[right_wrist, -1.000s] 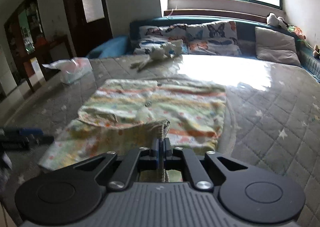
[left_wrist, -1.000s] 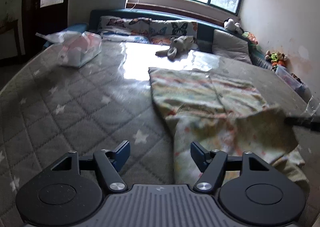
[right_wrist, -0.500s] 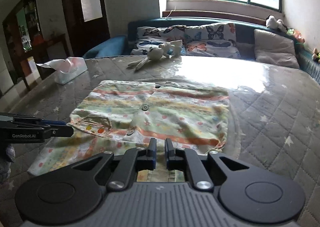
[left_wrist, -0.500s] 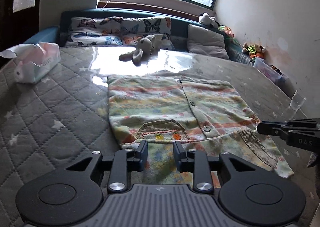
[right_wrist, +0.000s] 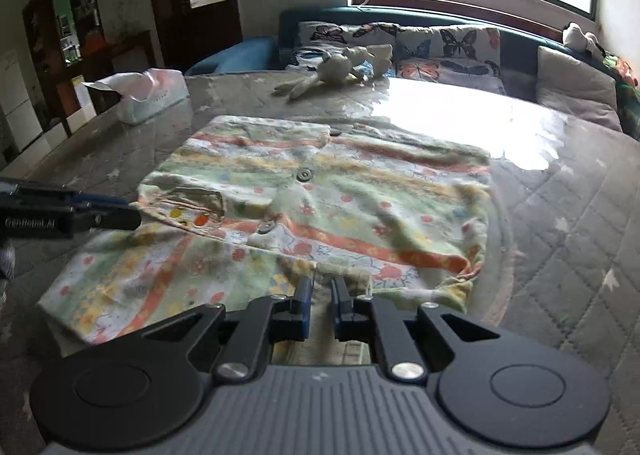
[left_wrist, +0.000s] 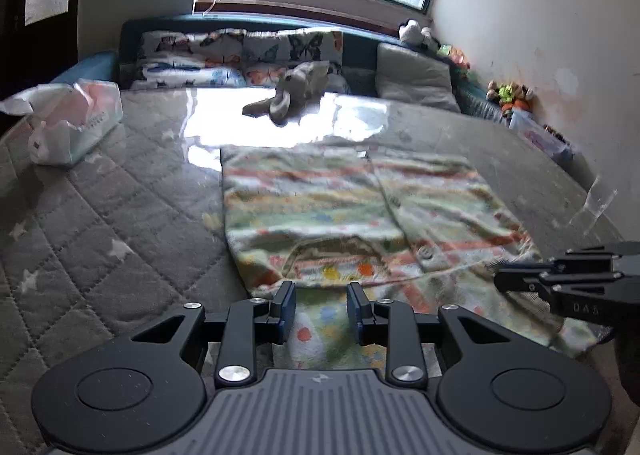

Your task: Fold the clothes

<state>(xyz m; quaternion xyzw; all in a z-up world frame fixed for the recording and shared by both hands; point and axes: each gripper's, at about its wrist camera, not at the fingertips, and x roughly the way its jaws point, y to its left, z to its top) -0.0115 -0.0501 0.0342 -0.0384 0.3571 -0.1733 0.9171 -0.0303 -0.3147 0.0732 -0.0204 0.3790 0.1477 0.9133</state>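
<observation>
The right tool (right_wrist: 319, 297) has just been opening: its jaws stand a narrow gap apart with no cloth pinched between them, and the ribbed cuff it carried a second ago, clamped and lifted, now lies loose just ahead of its tips. So the sleeve looks delivered — laid across the lower part of the shirt (right_wrist: 320, 191), which rests flat on the quilted bed (right_wrist: 560, 255), buttons up, ahead of both tools. The left tool (left_wrist: 321, 297) has been closing from a wide spread to a moderate gap; it is apart, with printed fabric showing below and between the tips, but the pads press on nothing. Against the earlier left-wrist view, where the shirt lay off to the tool's right and one flap hung raised, the garment now sits squarely in front of it, pocket just beyond the tips. My reading is that one fold is done and the hem nearest both tools is the next thing to take. A plush rabbit (left_wrist: 296, 91) and a tissue pack (left_wrist: 76, 123) lie well beyond, clear of the work.
</observation>
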